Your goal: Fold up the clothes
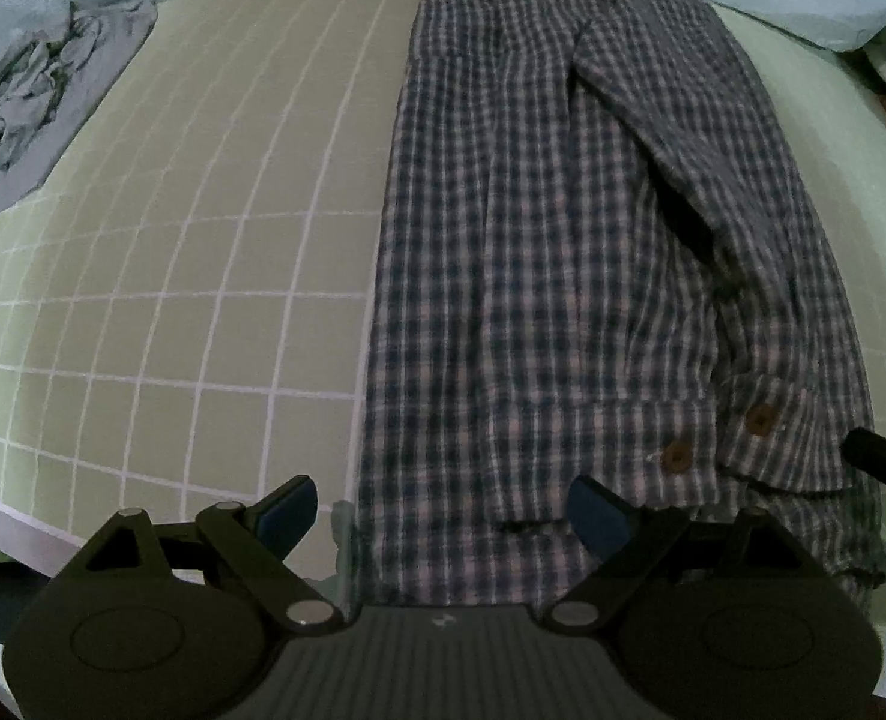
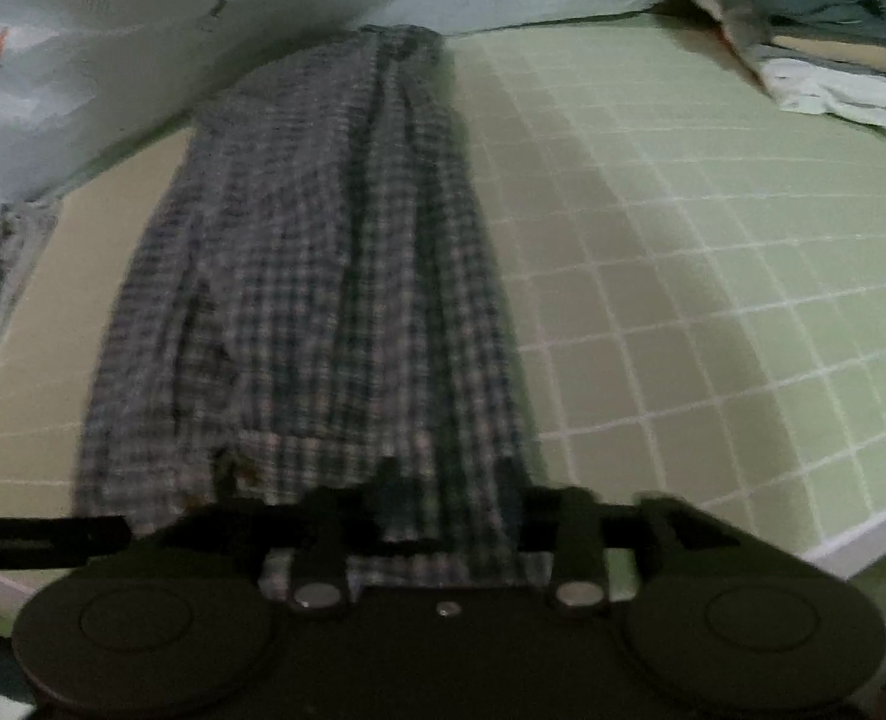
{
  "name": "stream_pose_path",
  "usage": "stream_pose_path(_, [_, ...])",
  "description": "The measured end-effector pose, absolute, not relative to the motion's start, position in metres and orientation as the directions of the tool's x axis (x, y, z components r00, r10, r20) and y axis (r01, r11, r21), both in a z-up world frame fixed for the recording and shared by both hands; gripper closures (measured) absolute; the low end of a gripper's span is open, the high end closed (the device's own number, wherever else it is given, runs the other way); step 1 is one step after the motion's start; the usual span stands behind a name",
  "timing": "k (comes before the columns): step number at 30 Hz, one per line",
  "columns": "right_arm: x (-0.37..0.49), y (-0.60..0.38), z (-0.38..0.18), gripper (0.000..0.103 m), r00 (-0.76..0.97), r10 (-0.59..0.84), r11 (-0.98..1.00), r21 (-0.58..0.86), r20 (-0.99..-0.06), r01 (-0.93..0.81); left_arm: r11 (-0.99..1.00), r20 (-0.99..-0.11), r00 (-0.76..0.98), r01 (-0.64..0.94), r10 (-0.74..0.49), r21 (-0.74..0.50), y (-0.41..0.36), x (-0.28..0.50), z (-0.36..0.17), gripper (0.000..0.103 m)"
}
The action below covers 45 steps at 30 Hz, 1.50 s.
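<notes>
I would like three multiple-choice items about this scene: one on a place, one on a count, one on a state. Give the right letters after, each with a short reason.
1. Where does the crumpled grey cloth lie in the left wrist view?
A. on the shirt
B. far left edge of the mat
C. between the fingers

2. How many brown buttons show on the cuff?
A. two
B. four
C. none

3. How stands the left gripper?
A. shut on the shirt
B. open
C. out of view

Answers:
1 B: the crumpled grey cloth lies at the far left of the green grid mat, apart from the checked shirt.
2 A: two brown buttons show.
3 B: the left gripper has its fingers spread wide over the hem.
</notes>
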State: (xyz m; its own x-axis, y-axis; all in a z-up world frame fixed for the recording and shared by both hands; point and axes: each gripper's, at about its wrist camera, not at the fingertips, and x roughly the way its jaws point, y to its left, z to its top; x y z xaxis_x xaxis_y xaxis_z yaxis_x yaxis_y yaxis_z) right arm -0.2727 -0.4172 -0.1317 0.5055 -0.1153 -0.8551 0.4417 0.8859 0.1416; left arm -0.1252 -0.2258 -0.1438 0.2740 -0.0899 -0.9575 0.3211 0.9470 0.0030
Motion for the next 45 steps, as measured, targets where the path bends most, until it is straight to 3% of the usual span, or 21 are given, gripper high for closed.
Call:
stream_pose_path(9, [-0.279,-0.413,-0.147,0.029,0.446,-0.141,0.887,0.087,-0.884,0.453,0.943,-0.968,0.235,0.333,-0.086,-0.003,-0.226,-0.132,-0.157,0.012])
stream_pose_path(22, [-0.273,-0.396,-0.150,0.022,0.416,-0.135,0.915,0.048,-0.899,0.401,0.937,-0.967,0.235,0.348,-0.103,-0.016,-0.228,-0.141,-0.163,0.013])
stream_pose_path(25, [-0.272,-0.394,-0.147,0.030,0.422,-0.125,0.921,0.054,-0.898,0.386,0.936,-0.965,0.237,0.352,-0.111,-0.022,-0.229,-0.143,-0.159,0.022])
stream_pose_path(27, [-0.272,-0.394,-0.145,0.054,0.427,-0.117,0.925,0.058,-0.897,0.375,0.932,-0.963,0.240,0.361,-0.119,-0.025,-0.228,-0.145,-0.154,0.038])
stream_pose_path(28, [-0.272,-0.394,-0.144,0.061,0.429,-0.113,0.927,0.060,-0.896,0.370,0.930,-0.963,0.241,0.366,-0.123,-0.027,-0.226,-0.147,-0.151,0.042])
stream_pose_path(29, [-0.272,-0.393,-0.142,0.077,0.429,-0.097,0.932,0.069,-0.898,0.355,0.928,-0.962,0.242,0.372,-0.129,-0.031,-0.227,-0.148,-0.150,0.049])
stream_pose_path(30, [-0.271,-0.394,-0.141,0.088,0.433,-0.078,0.932,0.088,-0.898,0.351,0.925,-0.961,0.240,0.379,-0.137,-0.037,-0.227,-0.148,-0.148,0.060])
stream_pose_path(31, [-0.270,-0.394,-0.140,0.090,0.436,-0.059,0.932,0.107,-0.898,0.346,0.922,-0.960,0.235,0.384,-0.151,-0.051,-0.227,-0.147,-0.147,0.070])
stream_pose_path(32, [-0.269,-0.395,-0.137,0.095,0.439,-0.046,0.931,0.120,-0.897,0.344,0.916,-0.960,0.205,0.389,-0.190,-0.098,-0.226,-0.145,-0.146,0.094])
stream_pose_path(37, [-0.264,-0.413,-0.109,0.097,0.511,0.041,0.893,0.261,-0.859,0.366,0.901,-0.903,0.183,0.279,-0.389,-0.331,-0.203,-0.124,-0.116,0.099])
stream_pose_path(45, [-0.223,-0.463,-0.066,0.098,0.671,0.122,0.755,0.507,-0.732,0.416,0.879,-0.815,0.342,0.281,-0.468,-0.386,-0.217,-0.075,-0.054,0.098])
